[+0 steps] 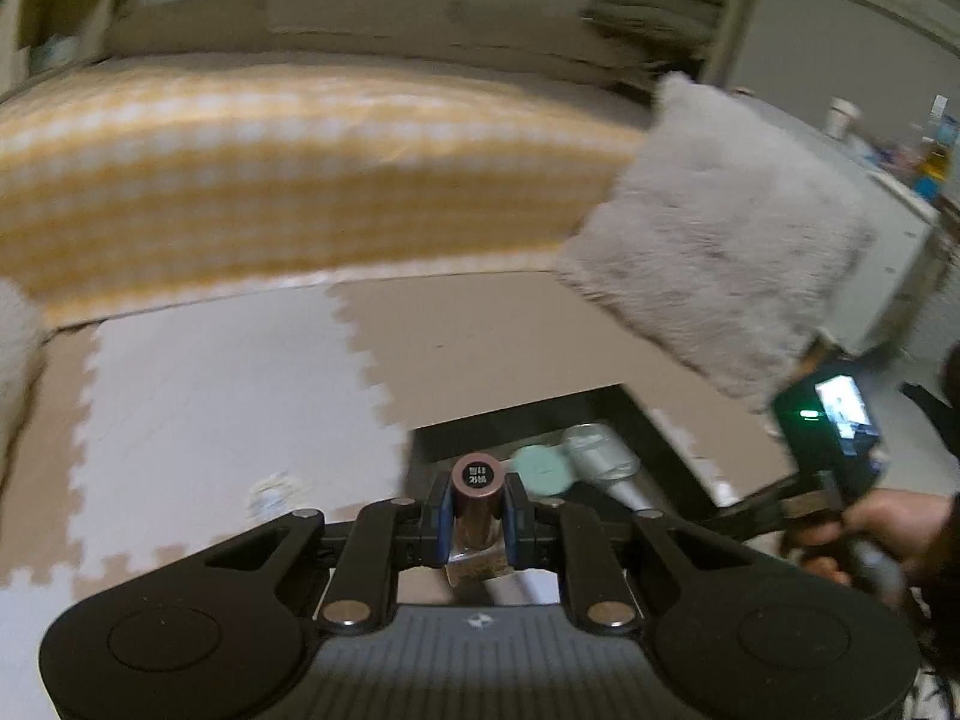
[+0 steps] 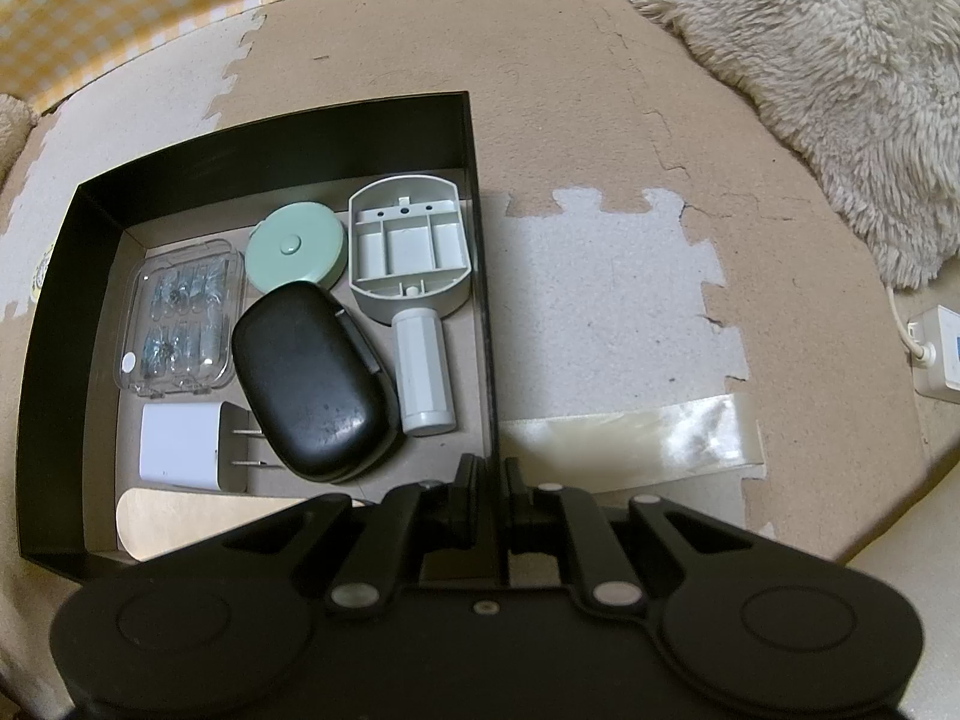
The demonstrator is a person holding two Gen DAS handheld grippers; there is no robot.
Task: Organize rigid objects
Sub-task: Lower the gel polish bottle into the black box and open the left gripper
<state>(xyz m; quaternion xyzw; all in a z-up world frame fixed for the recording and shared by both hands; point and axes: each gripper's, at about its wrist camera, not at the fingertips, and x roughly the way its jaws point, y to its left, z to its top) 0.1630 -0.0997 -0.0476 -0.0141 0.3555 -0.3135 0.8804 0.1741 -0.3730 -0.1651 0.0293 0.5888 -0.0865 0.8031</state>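
My left gripper (image 1: 477,510) is shut on a small rose-gold tube with a dark cap (image 1: 476,495) and holds it above the near part of a black box (image 1: 654,426). My right gripper (image 2: 492,498) is shut on the right wall of the black box (image 2: 480,228). Inside the box lie a black oval case (image 2: 312,378), a mint round case (image 2: 297,246), a grey plastic holder with a cylinder handle (image 2: 414,258), a clear blister pack (image 2: 180,324) and a white plug adapter (image 2: 186,447).
The box sits on tan and white foam floor mats (image 2: 600,120). A fluffy grey cushion (image 2: 810,90) lies to the right, with a white power strip (image 2: 939,360) below it. A yellow checked blanket (image 1: 270,168) lies beyond. A strip of clear tape (image 2: 630,438) is beside the box.
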